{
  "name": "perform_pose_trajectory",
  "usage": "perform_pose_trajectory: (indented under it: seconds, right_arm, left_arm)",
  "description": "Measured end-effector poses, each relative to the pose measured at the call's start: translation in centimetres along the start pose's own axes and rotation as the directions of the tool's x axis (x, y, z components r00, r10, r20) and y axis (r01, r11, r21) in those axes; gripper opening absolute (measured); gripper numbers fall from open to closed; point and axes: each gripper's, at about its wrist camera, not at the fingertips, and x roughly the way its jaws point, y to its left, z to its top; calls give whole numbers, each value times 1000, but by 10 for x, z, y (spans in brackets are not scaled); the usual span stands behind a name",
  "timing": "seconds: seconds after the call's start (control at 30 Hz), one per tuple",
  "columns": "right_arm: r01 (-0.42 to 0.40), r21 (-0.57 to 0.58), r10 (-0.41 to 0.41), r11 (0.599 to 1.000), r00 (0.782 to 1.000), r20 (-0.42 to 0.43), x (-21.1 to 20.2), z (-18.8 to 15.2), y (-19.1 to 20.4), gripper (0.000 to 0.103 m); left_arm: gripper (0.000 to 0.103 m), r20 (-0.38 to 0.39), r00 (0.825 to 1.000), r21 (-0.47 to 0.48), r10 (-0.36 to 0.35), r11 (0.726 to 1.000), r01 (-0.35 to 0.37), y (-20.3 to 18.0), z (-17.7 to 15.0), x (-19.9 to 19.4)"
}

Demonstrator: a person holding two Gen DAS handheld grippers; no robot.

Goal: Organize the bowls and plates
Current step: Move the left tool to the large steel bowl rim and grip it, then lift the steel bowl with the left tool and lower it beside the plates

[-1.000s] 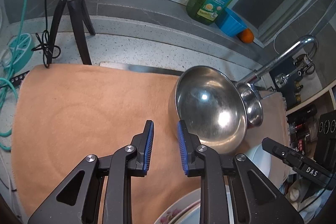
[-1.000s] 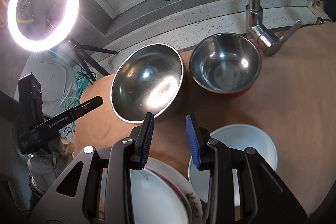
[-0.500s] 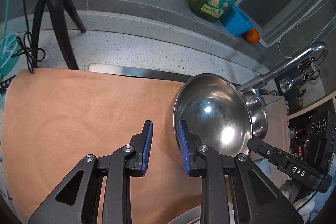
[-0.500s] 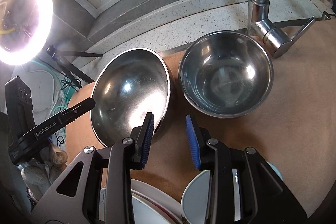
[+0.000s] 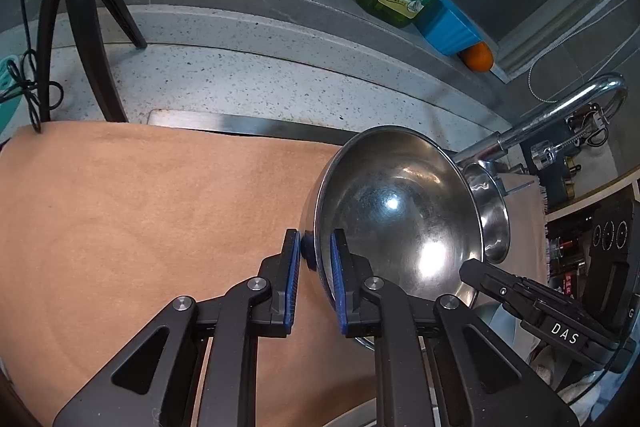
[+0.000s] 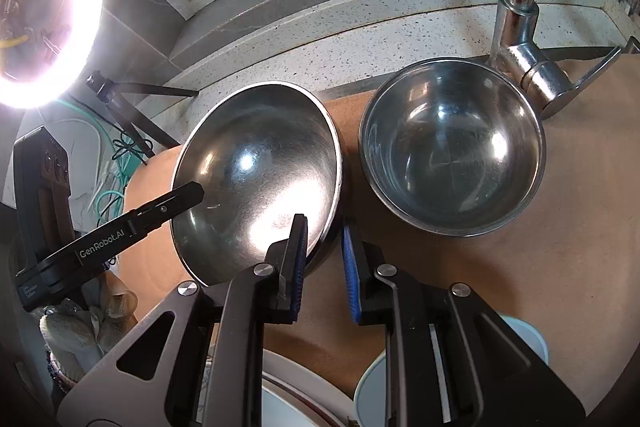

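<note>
Since a second ago both grippers have pushed forward onto the big bowl point(image 5: 400, 211): plates and white bowl have slid nearly out of view, and the bowl now fills both views. Your left gripper point(image 5: 314, 259) has its jaws a little apart, straddling the bowl's near rim, one pad outside, one inside; not clamped yet, gaps show. Your right gripper point(image 6: 324, 247) does the same on the opposite rim, left pad inside, right pad outside, jaws also parted. The big bowl sits on the tan cloth point(image 5: 140, 227), tipped toward the left gripper's side, just beside the small bowl point(image 6: 452, 151), which stands upright next to the faucet point(image 6: 520, 27).

Risks, as I judge them: polished steel with a thin curved rim, so flat rubber pads get a narrow bite; close unevenly and the bowl may pivot or squirt out. Lift one side first and it could swing into the small bowl or faucet. The cloth is soft and napped, so it may drag or bunch up.

The small bowl is deeper, with a flat bottom. A white plate point(image 6: 288, 399) and white bowl point(image 6: 372, 387), both smooth ceramic by the look of them, peek in at the bottom edge under your right gripper.
</note>
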Motion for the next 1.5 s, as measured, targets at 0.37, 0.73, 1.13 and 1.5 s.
perform_pose_trajectory:
  seconds: [0.37,0.73,1.13,1.5]
  right_arm:
    - [-48,-87,49,995,999,11,-25,-16,35,18]
    - [-154,-215,145,964,988,-56,-31,-63,101,18]
    - [-241,-343,176,908,962,-210,-10,-135,161,19]
    - [-249,-374,148,894,949,-277,5,-167,167,19]
  left_arm:
    - [14,67,998,-12,19,1000,-18,10,-26,-48]
    - [14,166,981,-96,98,992,-83,50,-81,-119]
    - [13,127,970,-228,206,958,-173,102,-168,-154]
    - [13,75,973,-278,220,941,-191,123,-203,-153]
